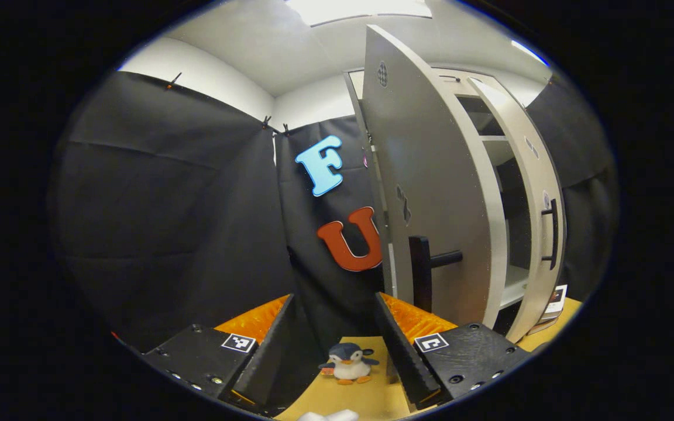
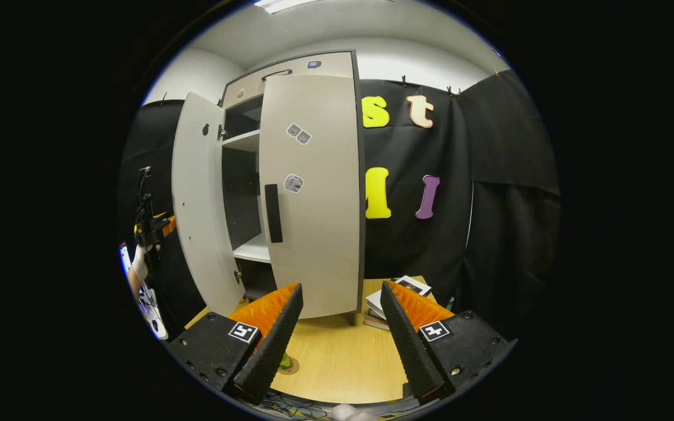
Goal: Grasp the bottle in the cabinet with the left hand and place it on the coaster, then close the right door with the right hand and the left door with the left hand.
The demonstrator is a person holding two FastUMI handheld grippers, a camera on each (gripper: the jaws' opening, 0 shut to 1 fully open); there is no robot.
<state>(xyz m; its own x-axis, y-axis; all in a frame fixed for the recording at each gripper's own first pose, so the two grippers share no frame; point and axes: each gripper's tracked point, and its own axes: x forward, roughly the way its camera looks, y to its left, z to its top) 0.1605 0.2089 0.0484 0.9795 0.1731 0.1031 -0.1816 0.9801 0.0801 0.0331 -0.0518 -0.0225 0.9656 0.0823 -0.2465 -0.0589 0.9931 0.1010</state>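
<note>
At the bottom of the left gripper view, your left claw (image 1: 330, 356) stands open with nothing between its fingers. Beyond it a toy penguin (image 1: 347, 362) sits on the wooden surface (image 1: 366, 397). Farther on, the cabinet's left door (image 1: 425, 193) is swung wide, its dark handle (image 1: 427, 269) jutting toward you. The right door (image 1: 539, 222) is ajar, with bare shelves showing between the two.

In the right gripper view, your right claw (image 2: 340, 342) is likewise open and empty above the surface. Beside its left finger a round coaster (image 2: 287, 365) lies near the front edge with something green on it, largely hidden; you cannot tell from here whether that is the bottle. A stack of books (image 2: 398, 295) lies against the cabinet (image 2: 290, 67) base.
</note>
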